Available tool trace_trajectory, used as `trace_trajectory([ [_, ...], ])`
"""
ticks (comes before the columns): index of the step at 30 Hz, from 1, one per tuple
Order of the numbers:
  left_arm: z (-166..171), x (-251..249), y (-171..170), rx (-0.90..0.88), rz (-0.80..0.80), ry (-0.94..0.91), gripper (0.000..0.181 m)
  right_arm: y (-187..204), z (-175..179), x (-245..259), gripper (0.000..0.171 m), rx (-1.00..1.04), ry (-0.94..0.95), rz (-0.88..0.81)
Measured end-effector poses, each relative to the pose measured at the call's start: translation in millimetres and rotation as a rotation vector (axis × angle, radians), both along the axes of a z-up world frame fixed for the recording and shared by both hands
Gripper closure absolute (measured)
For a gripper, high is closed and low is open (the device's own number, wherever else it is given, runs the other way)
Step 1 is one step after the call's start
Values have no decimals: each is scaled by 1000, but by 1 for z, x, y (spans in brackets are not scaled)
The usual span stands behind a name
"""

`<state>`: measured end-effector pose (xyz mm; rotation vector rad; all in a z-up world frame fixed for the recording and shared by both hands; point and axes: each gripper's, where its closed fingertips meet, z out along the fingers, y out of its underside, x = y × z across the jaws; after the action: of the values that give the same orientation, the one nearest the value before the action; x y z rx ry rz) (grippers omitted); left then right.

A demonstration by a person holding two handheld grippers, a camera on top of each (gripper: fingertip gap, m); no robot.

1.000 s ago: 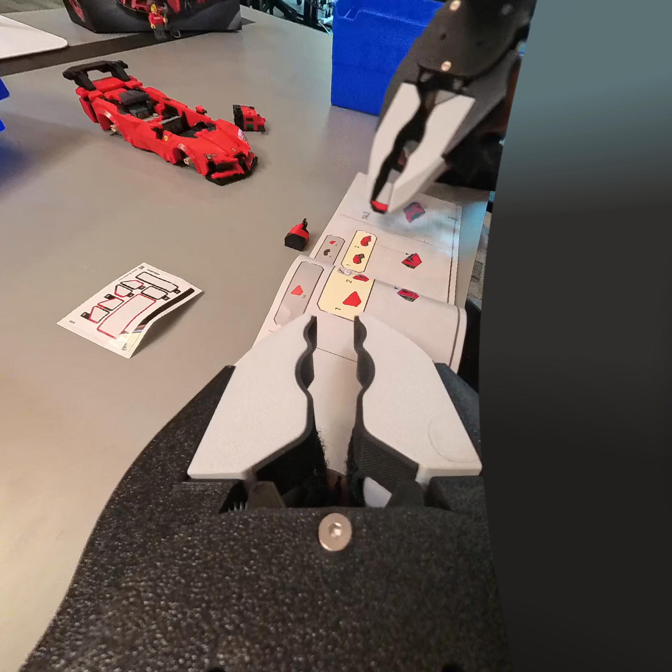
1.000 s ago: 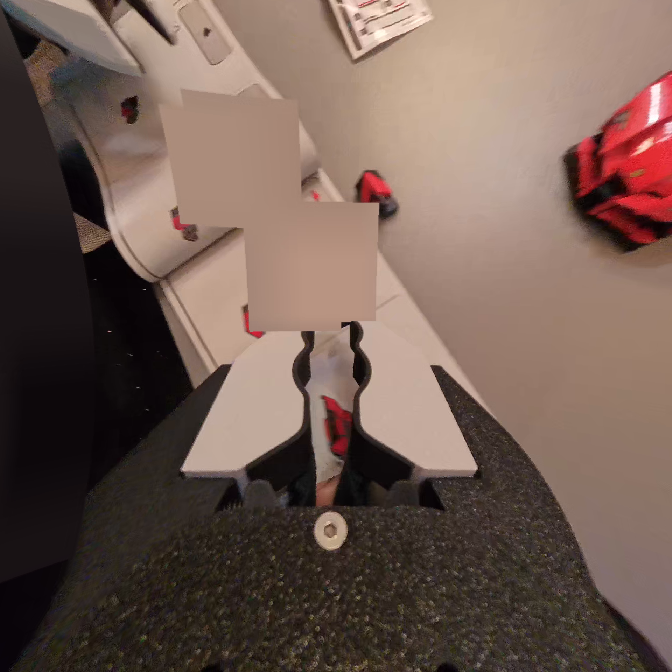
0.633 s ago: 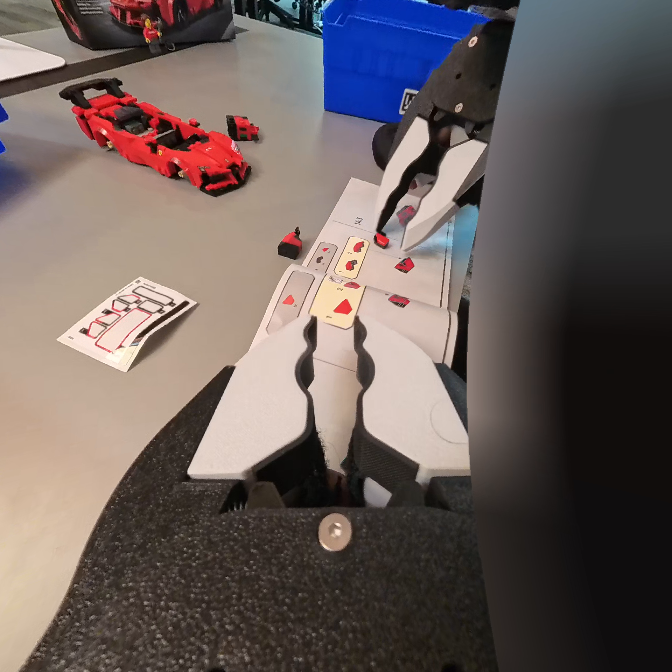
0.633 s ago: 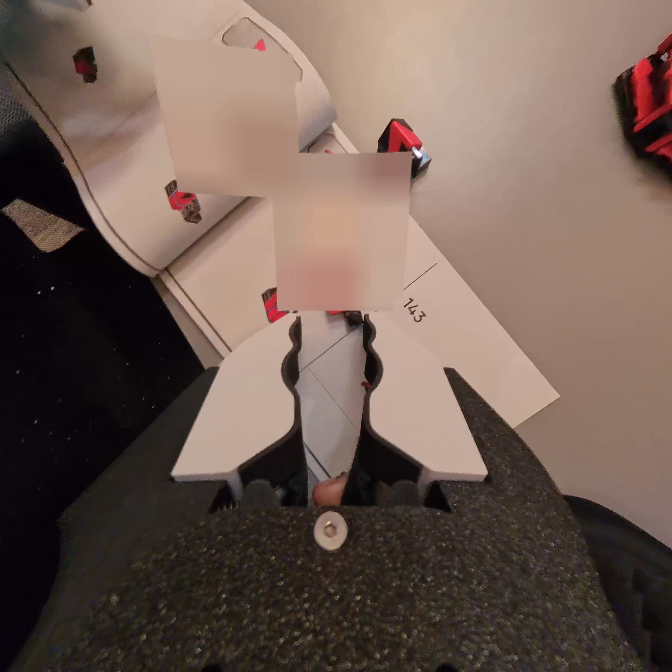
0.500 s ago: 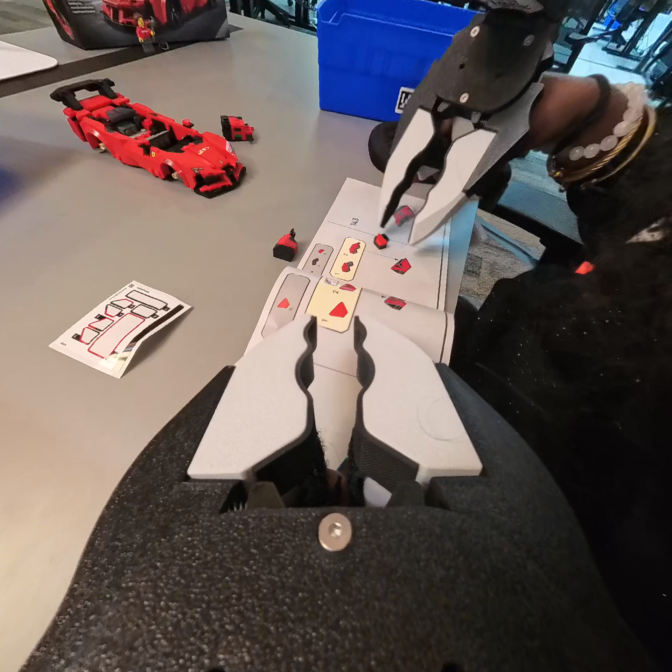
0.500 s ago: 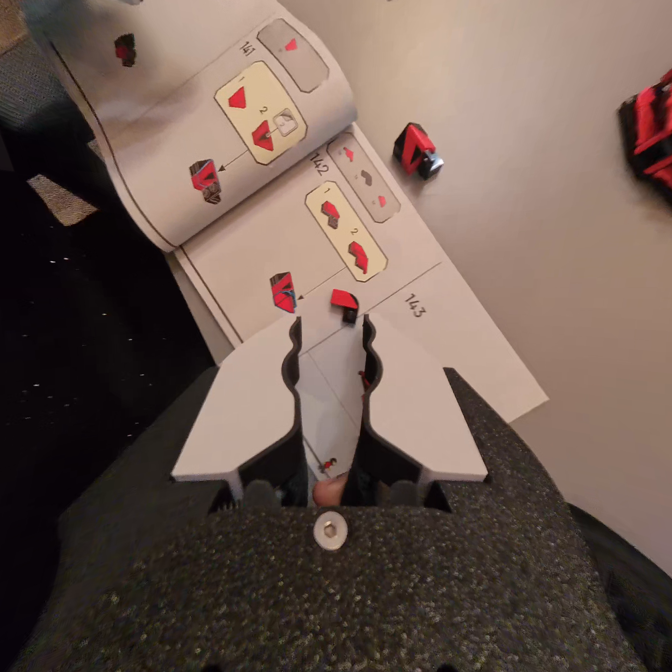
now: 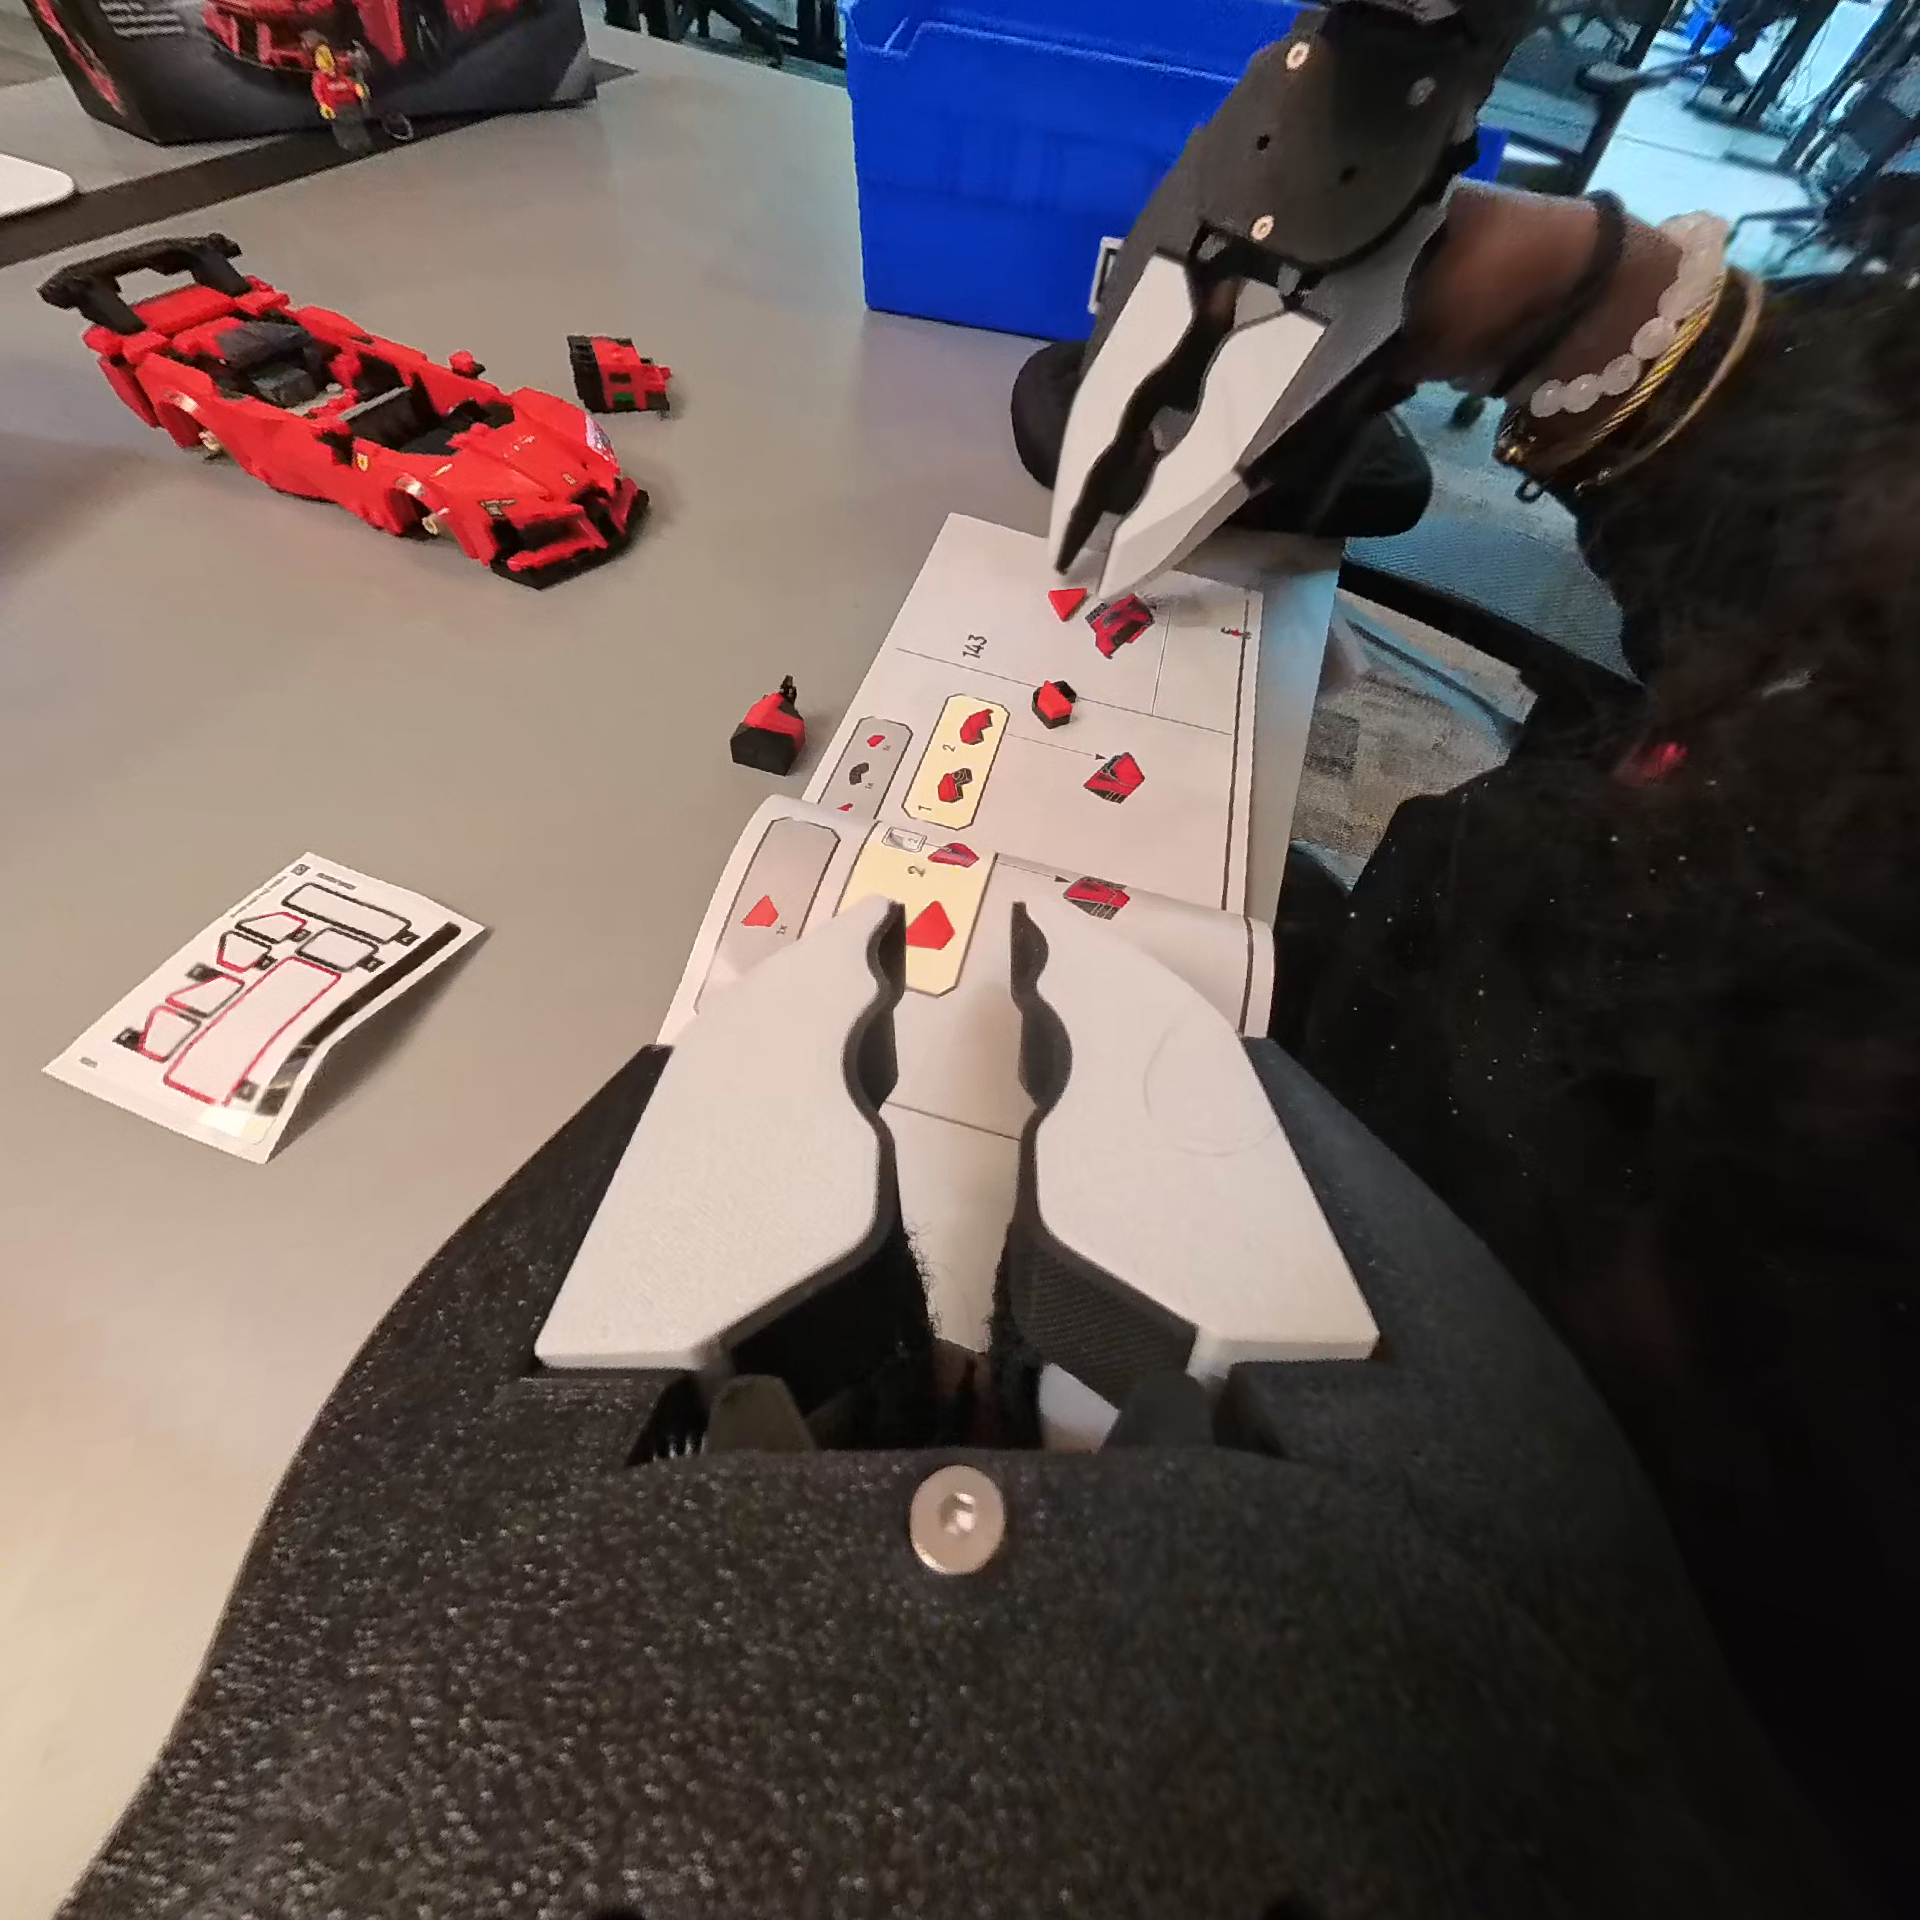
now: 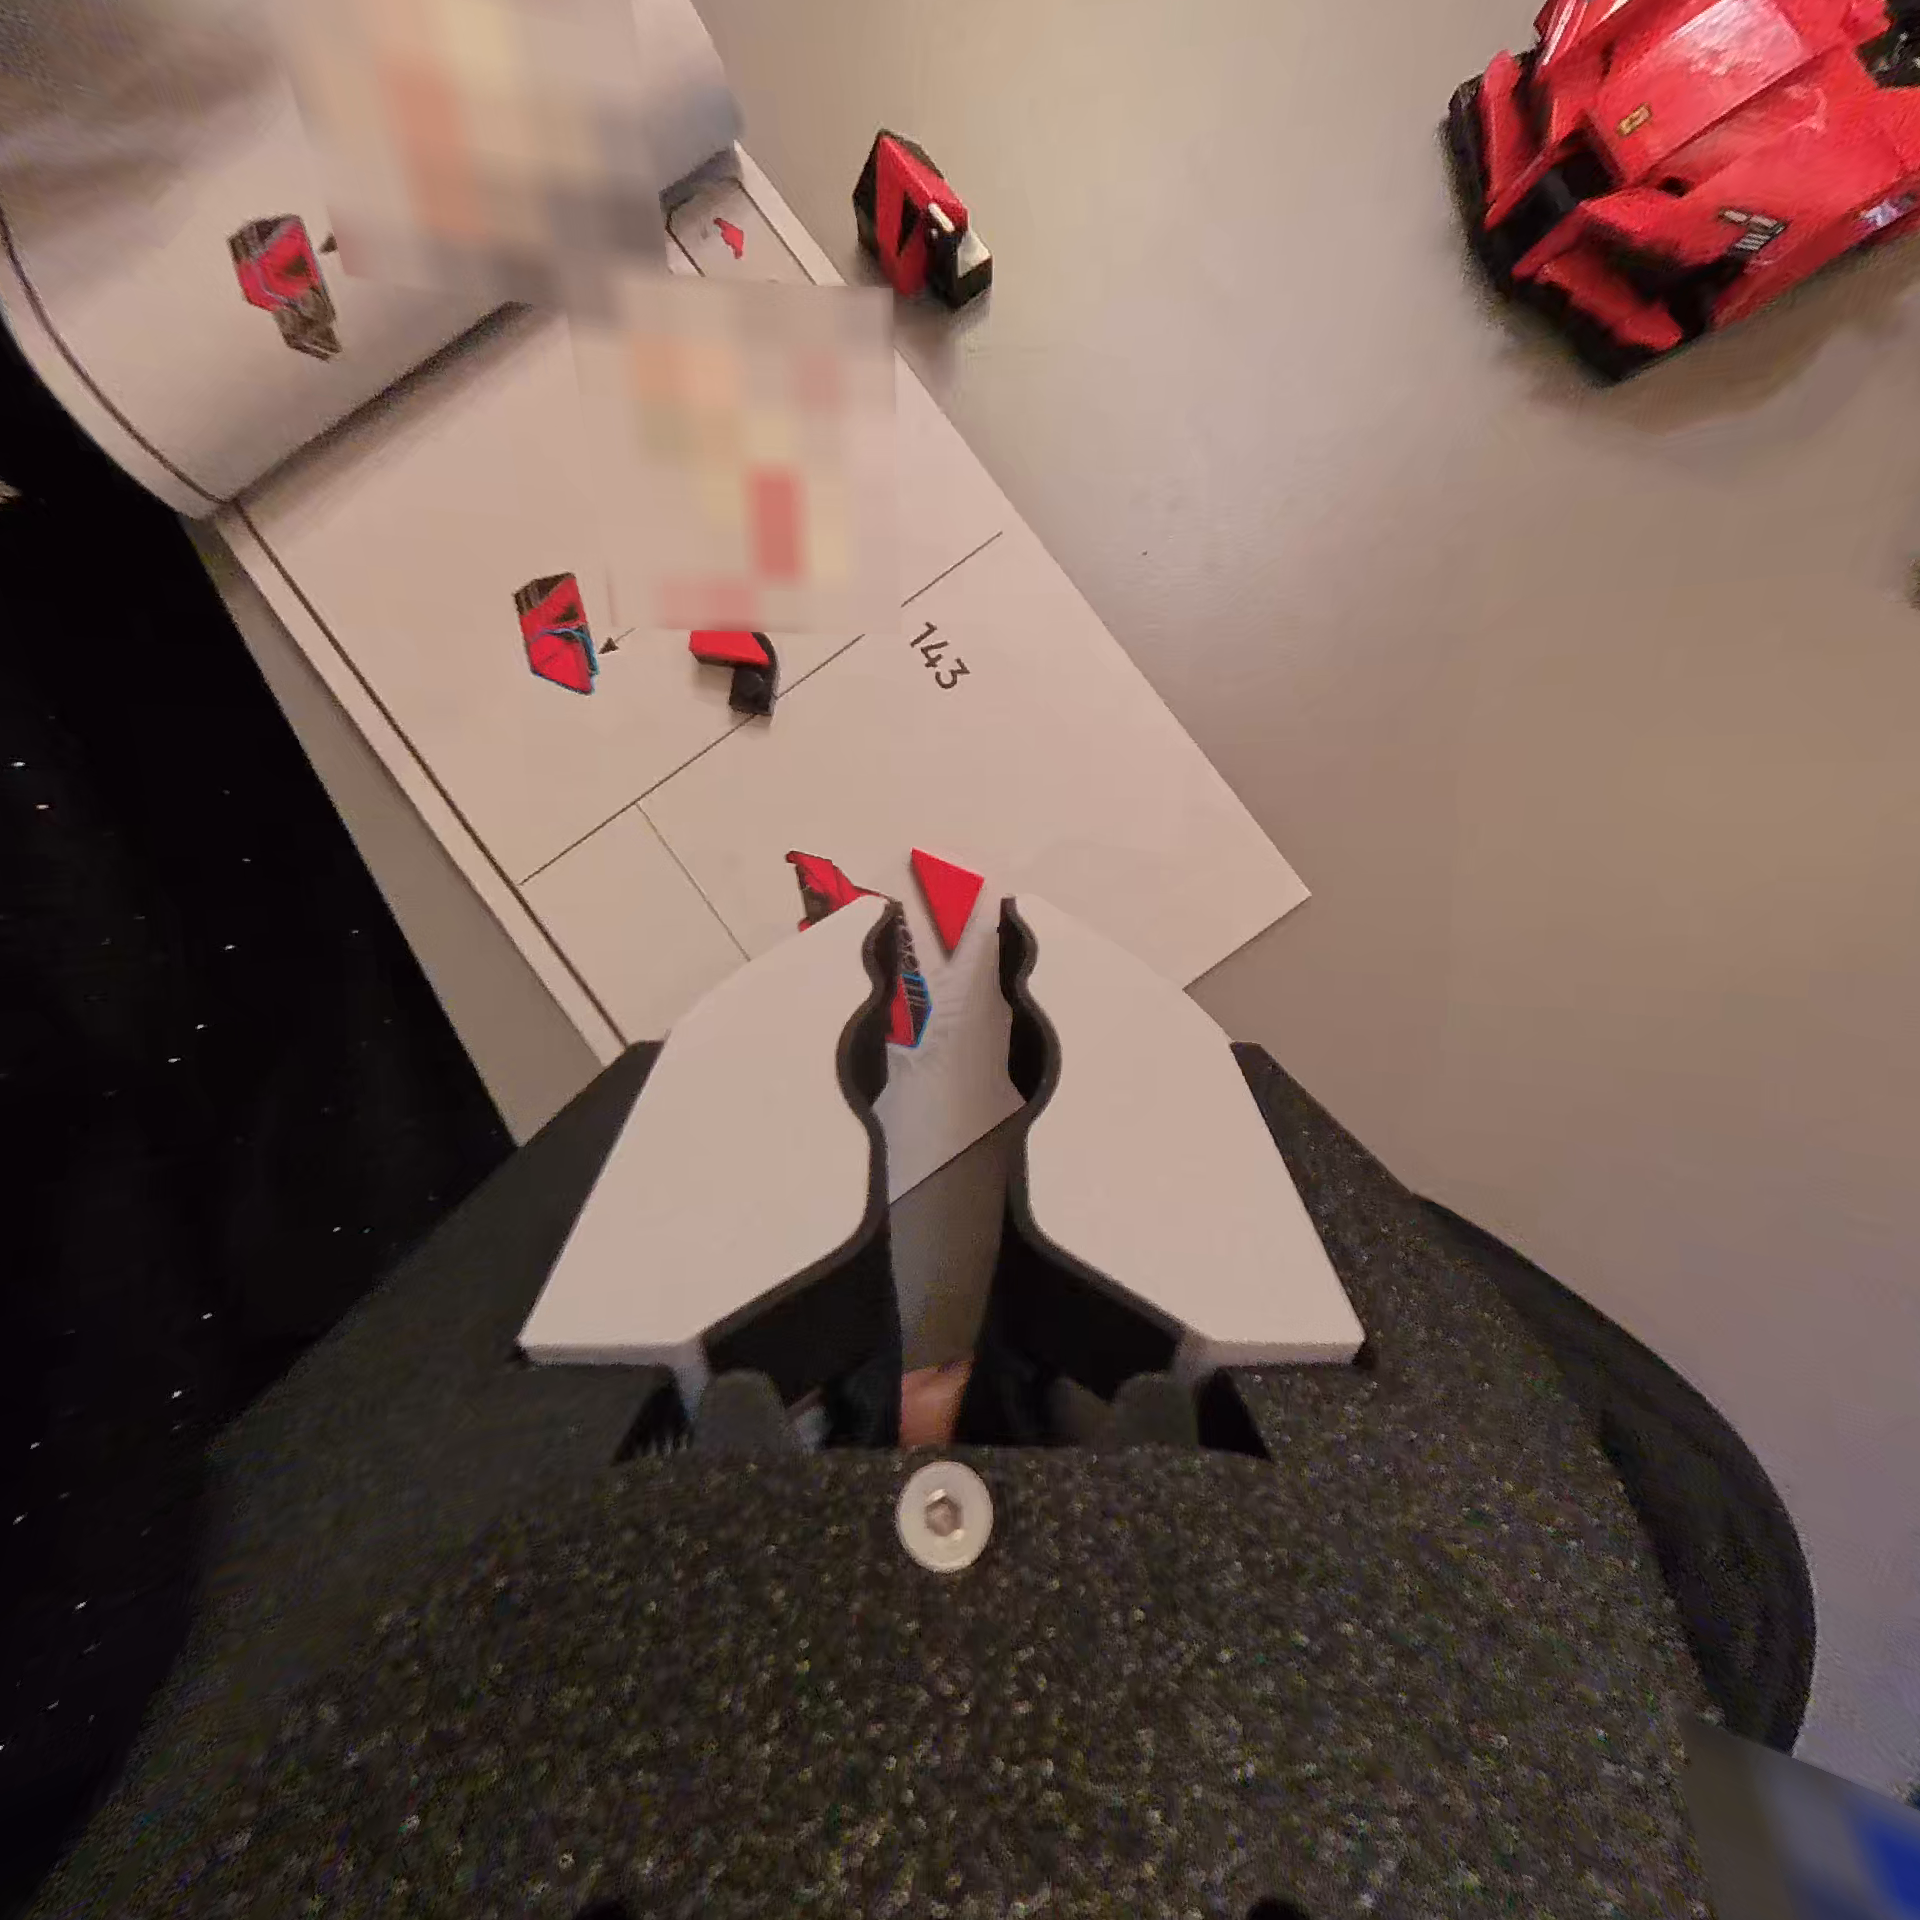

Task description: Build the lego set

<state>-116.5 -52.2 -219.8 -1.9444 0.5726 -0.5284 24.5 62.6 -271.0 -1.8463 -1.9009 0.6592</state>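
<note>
My left gripper (image 7: pixel 951 914) is open and empty, hovering over the near page of the open instruction booklet (image 7: pixel 1174 769). My right gripper (image 8: pixel 945 914) is open and empty, tips down just above a small red triangular piece (image 8: pixel 945 891) on the far page; the left wrist view shows the right gripper (image 7: pixel 1091 566) over that triangular piece (image 7: pixel 1067 601). A small red-and-black piece (image 8: pixel 738 665) lies loose on the page, also seen in the left wrist view (image 7: pixel 1055 701). The red car model (image 7: pixel 343 416) stands on the grey table.
A red-and-black sub-assembly (image 7: pixel 769 732) lies beside the booklet, another small one (image 7: pixel 618 374) by the car's nose. A sticker sheet (image 7: pixel 260 1003) lies left. A blue bin (image 7: pixel 997 156) and the set's box (image 7: pixel 312 52) stand at the back. The person's dark sleeve fills the right. Across from one pair of fingers to the other is roughly 20 cm.
My right gripper opened and let the small red-and-black piece go onto the booklet page, then drew back to the red triangular piece. My left gripper has barely moved.
</note>
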Motion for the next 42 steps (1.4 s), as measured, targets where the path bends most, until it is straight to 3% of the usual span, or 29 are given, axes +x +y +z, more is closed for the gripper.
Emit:
trace_trajectory([
  [5, 4, 6, 1, 12, -16, -3, 162, 4, -5, -4, 162, 23, 6, 8],
  [15, 4, 10, 1, 3, -25, 16, 162, 4, 0, -6, 164, 48, 52, 45],
  [23, 4, 21, 1, -2, -59, 7, 162, -33, 11, -26, 164, -9, 140, 100],
  [42, 2, 27, 0, 3, -83, 21, 162, -40, 4, -38, 164, 19, 57, 157],
])
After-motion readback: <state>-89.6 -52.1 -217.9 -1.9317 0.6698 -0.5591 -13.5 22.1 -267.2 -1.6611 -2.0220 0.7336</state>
